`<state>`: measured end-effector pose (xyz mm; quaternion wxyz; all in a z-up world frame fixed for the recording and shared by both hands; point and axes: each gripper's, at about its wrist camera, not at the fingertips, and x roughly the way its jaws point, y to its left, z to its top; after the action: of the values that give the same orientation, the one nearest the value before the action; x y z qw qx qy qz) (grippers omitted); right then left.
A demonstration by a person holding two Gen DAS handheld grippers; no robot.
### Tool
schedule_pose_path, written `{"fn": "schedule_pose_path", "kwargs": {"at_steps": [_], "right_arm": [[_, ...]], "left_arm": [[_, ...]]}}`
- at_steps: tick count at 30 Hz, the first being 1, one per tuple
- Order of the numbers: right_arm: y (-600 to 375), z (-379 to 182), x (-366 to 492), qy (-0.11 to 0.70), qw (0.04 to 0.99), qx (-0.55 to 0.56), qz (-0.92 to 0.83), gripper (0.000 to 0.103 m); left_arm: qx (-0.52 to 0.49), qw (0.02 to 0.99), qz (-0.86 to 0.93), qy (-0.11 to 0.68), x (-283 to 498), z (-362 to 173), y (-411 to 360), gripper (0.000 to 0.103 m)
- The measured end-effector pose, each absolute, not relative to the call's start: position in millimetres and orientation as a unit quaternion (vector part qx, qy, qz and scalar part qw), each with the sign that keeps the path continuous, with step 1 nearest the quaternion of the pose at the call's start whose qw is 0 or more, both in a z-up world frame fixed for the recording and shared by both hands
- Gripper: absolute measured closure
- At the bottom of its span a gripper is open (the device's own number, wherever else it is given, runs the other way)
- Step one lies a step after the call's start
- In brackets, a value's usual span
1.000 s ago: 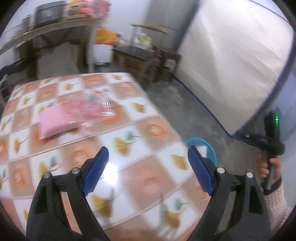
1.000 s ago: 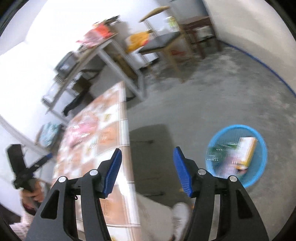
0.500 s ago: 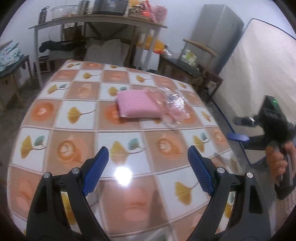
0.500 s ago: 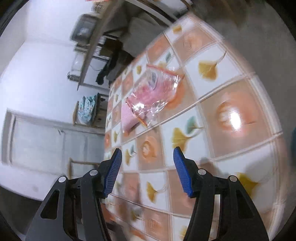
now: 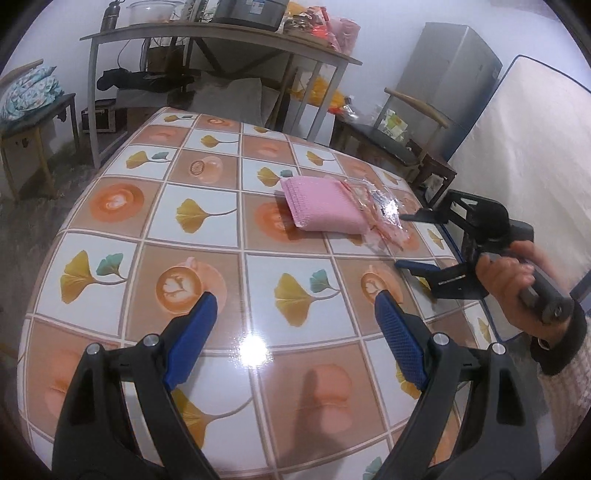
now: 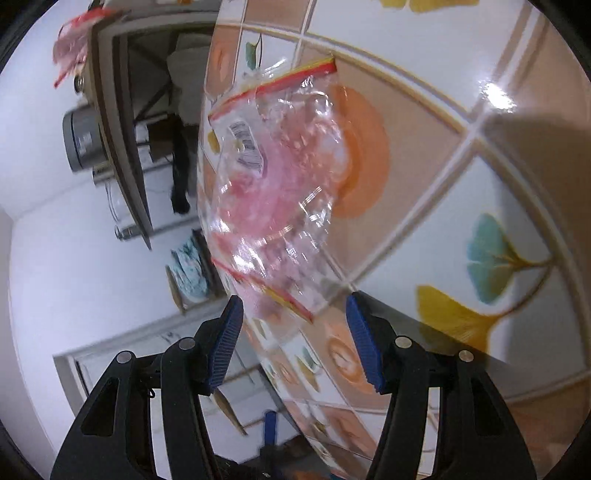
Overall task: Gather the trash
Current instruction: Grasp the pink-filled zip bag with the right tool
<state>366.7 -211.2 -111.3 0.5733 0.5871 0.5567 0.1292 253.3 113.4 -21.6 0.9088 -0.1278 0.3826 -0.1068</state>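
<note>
Right hand-held gripper (image 6: 295,332), jaws apart, faces the crumpled clear plastic bag with red-yellow strip (image 6: 273,177) just ahead on the tiled surface (image 5: 207,236); left hand-held gripper (image 5: 295,325), also apart, sits farther back.

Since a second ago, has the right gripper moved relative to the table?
Yes. The right gripper has swung from over the floor by the blue basket to the tiled table, and now points at the clear plastic bag, jaws open.

Looks like a lived-in room at home: patterned tablecloth table (image 5: 207,236) under the tool, cluttered shelf (image 5: 221,33) beyond it, fridge (image 5: 450,85), wooden chair (image 5: 399,144) and mattress (image 5: 524,155) ahead to the right.
</note>
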Motion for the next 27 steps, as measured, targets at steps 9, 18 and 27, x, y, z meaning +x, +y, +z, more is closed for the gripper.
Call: {"fn": "schedule_pose_path", "kwargs": {"at_steps": [9,18,27], "right_arm": [[-216,-114,370,0.534,0.579,0.609,0.092,0.078],[-244,-122,359,0.504,0.596,0.617,0.101,0.097],[-286,-101,336,0.487,0.645,0.575,0.13,0.099]], "left_arm": [[-0.128,0.909,-0.111,0.382,253,-23,114,0.02],[-0.103,0.913,-0.105,0.381,257,-18,107,0.02],[-0.068,0.915,-0.146,0.37,289,-5,88,0.02]]}}
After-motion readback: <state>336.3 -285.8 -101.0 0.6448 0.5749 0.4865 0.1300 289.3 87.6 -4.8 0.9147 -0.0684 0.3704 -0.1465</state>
